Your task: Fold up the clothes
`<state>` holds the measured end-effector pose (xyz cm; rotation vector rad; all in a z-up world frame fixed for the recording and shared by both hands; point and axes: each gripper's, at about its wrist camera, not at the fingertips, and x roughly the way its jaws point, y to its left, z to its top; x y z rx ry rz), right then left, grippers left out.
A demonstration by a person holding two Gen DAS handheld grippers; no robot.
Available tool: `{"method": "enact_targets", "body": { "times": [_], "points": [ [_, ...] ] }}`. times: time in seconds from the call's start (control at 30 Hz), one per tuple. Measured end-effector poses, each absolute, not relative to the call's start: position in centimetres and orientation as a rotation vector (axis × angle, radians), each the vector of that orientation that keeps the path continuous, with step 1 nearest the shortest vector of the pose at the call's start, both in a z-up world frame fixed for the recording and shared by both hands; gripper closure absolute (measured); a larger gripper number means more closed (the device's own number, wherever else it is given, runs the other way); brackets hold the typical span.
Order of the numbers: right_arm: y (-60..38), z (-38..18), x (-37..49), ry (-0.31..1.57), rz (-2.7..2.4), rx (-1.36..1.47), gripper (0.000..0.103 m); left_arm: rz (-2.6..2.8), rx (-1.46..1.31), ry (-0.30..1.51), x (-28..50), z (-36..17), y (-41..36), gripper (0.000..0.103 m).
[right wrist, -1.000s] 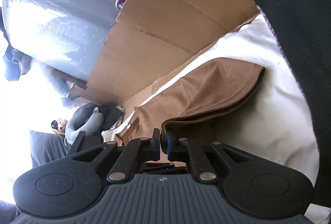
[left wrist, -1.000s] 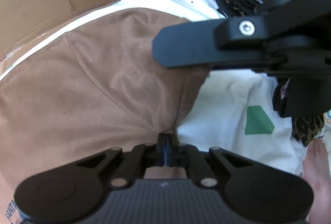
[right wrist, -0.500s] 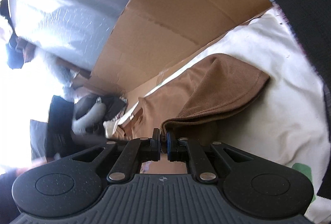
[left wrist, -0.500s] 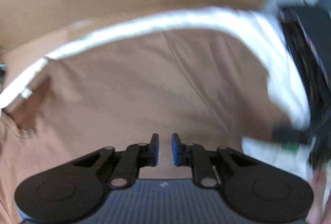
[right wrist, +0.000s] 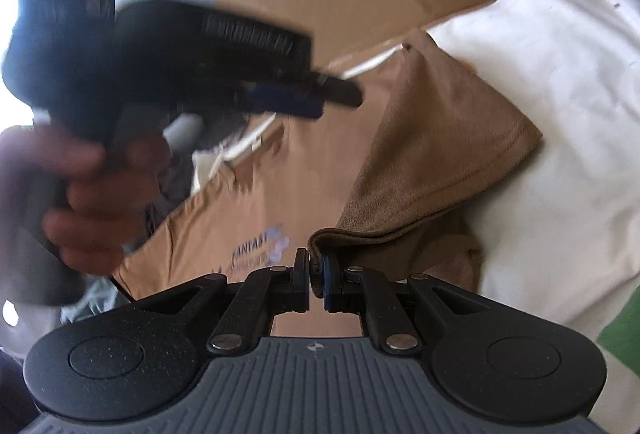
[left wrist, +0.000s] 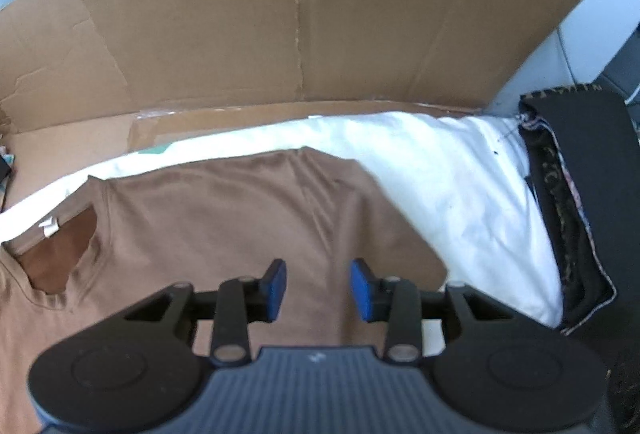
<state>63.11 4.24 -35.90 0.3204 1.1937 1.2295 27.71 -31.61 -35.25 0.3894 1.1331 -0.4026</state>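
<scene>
A brown T-shirt (left wrist: 224,218) lies spread on a white sheet (left wrist: 460,193), collar at the left with a white label. My left gripper (left wrist: 318,288) is open and empty, held above the shirt's middle. My right gripper (right wrist: 316,276) is shut on a folded edge of the brown T-shirt (right wrist: 420,161), whose sleeve lies folded over to the right. The left gripper (right wrist: 304,97) shows blurred in the right wrist view, held in a hand above the shirt.
A cardboard wall (left wrist: 280,21) stands behind the sheet. A pile of dark folded clothes (left wrist: 572,193) lies at the right edge of the sheet. A green patch (right wrist: 620,322) marks the white sheet (right wrist: 560,73) near my right gripper.
My left gripper let go of the shirt, opened wide and pulled up and back. My right gripper stays shut on the shirt edge and has swung so that the left gripper comes into its view.
</scene>
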Motion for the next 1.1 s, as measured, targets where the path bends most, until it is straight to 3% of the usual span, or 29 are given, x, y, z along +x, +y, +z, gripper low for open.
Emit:
{"method": "enact_targets", "body": {
  "times": [0.17,0.3,0.5,0.77,0.97,1.1],
  "points": [
    [6.4,-36.7,62.2,1.213,1.258,0.242,0.095,-0.378,0.364,1.144,28.0,-34.6,-30.1,0.063],
    [6.9,-37.6,61.6,1.25,1.297,0.208,0.069,-0.318,0.344,1.162,28.6,-34.4,-27.6,0.059],
    [6.3,-36.9,61.5,1.244,1.364,0.16,0.069,-0.243,0.318,1.172,29.7,-34.0,-25.2,0.059],
    [3.8,-34.6,63.2,1.089,1.205,0.085,0.07,-0.188,0.292,1.152,29.3,-31.4,-24.2,0.059],
    [3.2,-35.4,64.2,1.068,1.096,0.063,0.082,-0.201,0.347,1.116,27.9,-30.3,-24.9,0.059],
    [3.6,-36.1,63.4,1.026,1.112,-0.029,0.082,-0.207,0.37,1.101,27.8,-30.4,-25.9,0.058]
  ]
}}
